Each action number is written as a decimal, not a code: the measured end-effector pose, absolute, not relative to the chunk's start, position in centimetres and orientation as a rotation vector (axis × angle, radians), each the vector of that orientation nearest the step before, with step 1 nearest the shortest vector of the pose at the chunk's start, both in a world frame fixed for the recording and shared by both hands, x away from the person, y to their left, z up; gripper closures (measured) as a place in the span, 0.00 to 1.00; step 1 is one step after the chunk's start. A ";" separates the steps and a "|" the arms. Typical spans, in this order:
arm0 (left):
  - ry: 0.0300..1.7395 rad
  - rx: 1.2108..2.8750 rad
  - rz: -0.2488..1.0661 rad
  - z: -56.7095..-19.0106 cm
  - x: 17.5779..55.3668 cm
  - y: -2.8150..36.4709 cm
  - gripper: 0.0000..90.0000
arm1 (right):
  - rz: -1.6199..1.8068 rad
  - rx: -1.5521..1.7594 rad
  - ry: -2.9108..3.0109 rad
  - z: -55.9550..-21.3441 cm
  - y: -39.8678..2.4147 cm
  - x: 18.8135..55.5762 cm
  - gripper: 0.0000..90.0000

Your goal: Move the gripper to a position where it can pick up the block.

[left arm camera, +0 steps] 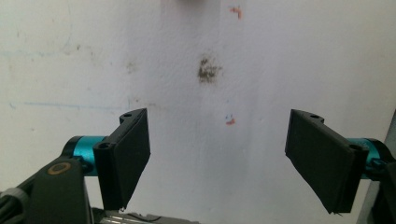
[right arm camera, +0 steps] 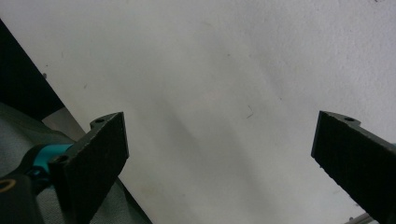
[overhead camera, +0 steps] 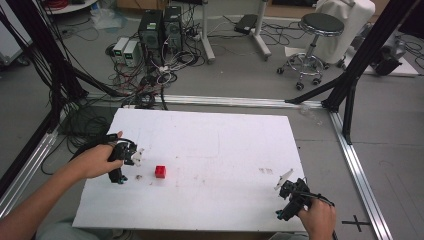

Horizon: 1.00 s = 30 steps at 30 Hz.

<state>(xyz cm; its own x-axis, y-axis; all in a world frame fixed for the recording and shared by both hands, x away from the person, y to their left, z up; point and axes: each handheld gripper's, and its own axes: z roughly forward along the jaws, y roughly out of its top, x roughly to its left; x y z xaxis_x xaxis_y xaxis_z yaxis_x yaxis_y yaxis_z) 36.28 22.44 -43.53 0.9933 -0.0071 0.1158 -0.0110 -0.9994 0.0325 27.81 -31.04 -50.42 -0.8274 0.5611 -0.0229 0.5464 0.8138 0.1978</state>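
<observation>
High view: a white bench (overhead camera: 210,145) carries a small red block (overhead camera: 160,171) left of its middle. The left tool (overhead camera: 131,156) is held by the person's left hand (overhead camera: 97,161) just left of the block, not touching it, and a dark smudge (overhead camera: 138,177) lies between them. The right tool (overhead camera: 284,183) hangs over the near right corner, well apart from the block. Left gripper view has its jaws wide apart over the smudge (left arm camera: 208,70); right gripper view has its jaws spread too, over bare bench (right arm camera: 224,84)
</observation>
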 end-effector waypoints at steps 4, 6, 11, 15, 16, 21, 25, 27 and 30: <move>-0.020 3.102 0.181 -43.6 37.0 21.4 0.25 | 0.288 0.897 2.911 -50.4 -31.0 27.8 0.03; -0.020 3.098 0.190 -43.7 37.2 20.9 0.25 | 0.293 0.898 2.911 -50.4 -31.0 27.8 0.03; -0.024 3.091 0.187 -43.6 37.8 19.6 0.25 | 0.294 0.896 2.912 -50.3 -31.0 27.9 0.03; -0.020 3.080 0.167 -43.8 38.1 18.7 0.25 | 0.298 0.892 2.912 -50.3 -31.0 27.9 0.03; -0.028 3.074 0.164 -43.9 38.2 18.5 0.25 | 0.297 0.889 2.911 -50.3 -31.0 27.9 0.03; -0.021 3.074 0.166 -44.5 38.6 18.0 0.25 | 0.301 0.883 2.912 -50.3 -30.9 28.0 0.03; -0.026 3.070 0.166 -44.8 38.8 17.5 0.25 | 0.305 0.888 2.912 -50.3 -31.0 28.0 0.03; -0.034 3.074 0.161 -44.8 38.8 17.1 0.25 | 0.303 0.885 2.912 -50.3 -31.0 28.0 0.03; -0.050 3.075 0.164 -45.0 39.0 16.3 0.25 | 0.303 0.887 2.915 -50.3 -31.1 28.0 0.03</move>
<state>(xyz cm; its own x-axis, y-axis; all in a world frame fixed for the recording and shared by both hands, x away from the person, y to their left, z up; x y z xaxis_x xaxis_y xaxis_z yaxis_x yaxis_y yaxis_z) 39.04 16.31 -44.95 0.9938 -0.0293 0.1073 -0.0359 -0.9975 0.0601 27.97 -31.06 -50.33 -0.8294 0.5583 -0.0183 0.5426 0.8130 0.2112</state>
